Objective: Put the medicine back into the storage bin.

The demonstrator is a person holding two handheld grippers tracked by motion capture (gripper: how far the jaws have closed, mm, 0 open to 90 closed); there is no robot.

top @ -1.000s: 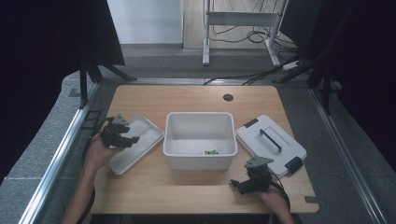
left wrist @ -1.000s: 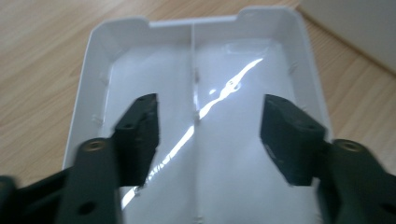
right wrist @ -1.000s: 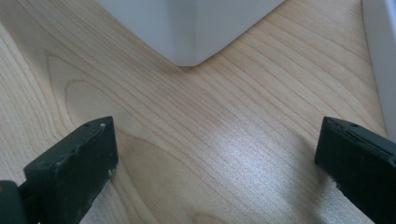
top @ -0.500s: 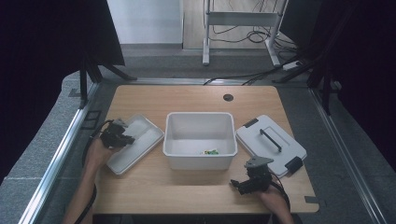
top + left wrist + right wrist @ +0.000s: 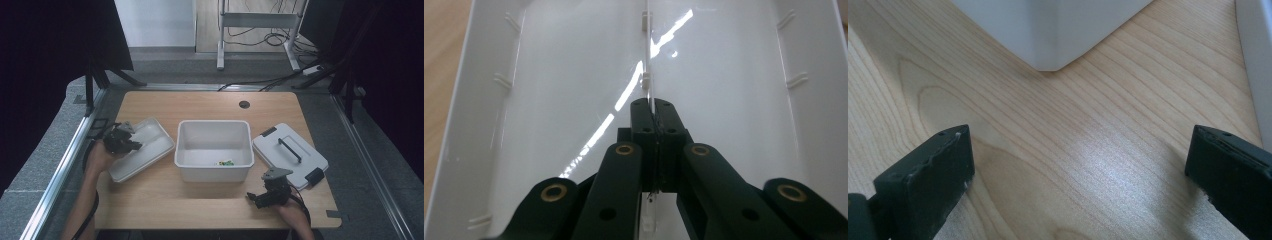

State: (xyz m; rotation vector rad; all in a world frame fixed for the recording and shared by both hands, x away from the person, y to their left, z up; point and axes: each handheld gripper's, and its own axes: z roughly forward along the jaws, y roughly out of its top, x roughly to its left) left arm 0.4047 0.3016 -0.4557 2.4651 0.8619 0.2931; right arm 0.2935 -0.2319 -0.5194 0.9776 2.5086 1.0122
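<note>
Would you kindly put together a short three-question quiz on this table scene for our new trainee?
1. True or false: the left gripper is shut on the thin divider inside the white tray.
2. What small thing lies in the white bin at the table's middle?
3. The right gripper is: A) open above bare wood, B) shut on the lid's handle, C) inside the bin.

Key
1. True.
2. A small green item.
3. A; the grey lid lies untouched beside the bin.
</note>
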